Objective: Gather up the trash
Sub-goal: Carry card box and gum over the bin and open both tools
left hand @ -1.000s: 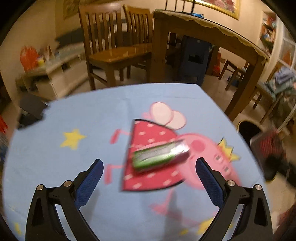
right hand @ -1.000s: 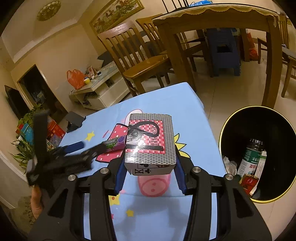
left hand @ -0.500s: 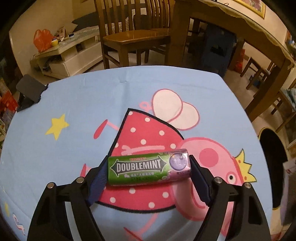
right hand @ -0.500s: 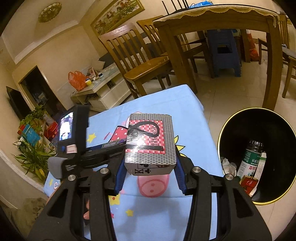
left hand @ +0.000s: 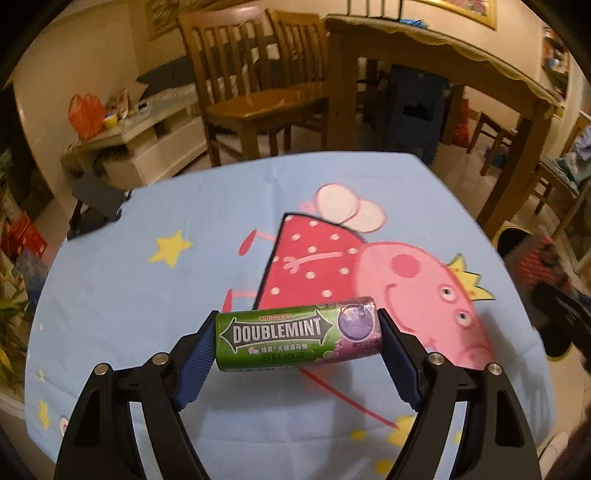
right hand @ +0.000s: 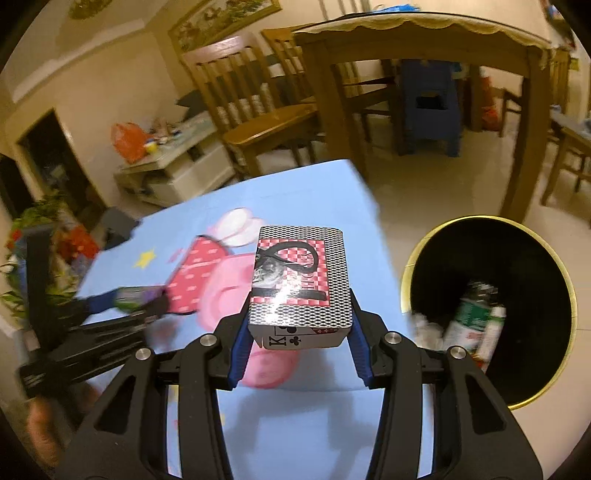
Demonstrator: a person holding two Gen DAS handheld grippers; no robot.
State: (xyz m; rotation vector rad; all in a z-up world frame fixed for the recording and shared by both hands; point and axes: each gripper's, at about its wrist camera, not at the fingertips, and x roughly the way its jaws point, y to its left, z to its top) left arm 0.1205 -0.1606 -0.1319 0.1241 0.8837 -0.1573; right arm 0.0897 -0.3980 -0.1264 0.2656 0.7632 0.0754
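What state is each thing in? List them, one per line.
Doublemint tube: lying crosswise, clamped in the left gripper.
Card box: closed, clamped in the right gripper, lifted off the tablecloth.
Trash bin: open, bottles and paper inside.

A light blue tablecloth printed with a pink cartoon pig in a red spotted dress and yellow stars [left hand: 110, 295] covers the near surface. Beyond it stand two brown wooden slat-backed chairs [left hand: 255, 92] beside a tall wooden dining table with a scalloped cream cloth edge [left hand: 443, 44]. A dark blue plastic stool [right hand: 430, 107] sits beneath that table. At the left, a low white cabinet [left hand: 147, 147] carries an orange plastic bag [left hand: 85, 114]. A gold-framed painting [right hand: 221, 18] hangs on the cream wall.
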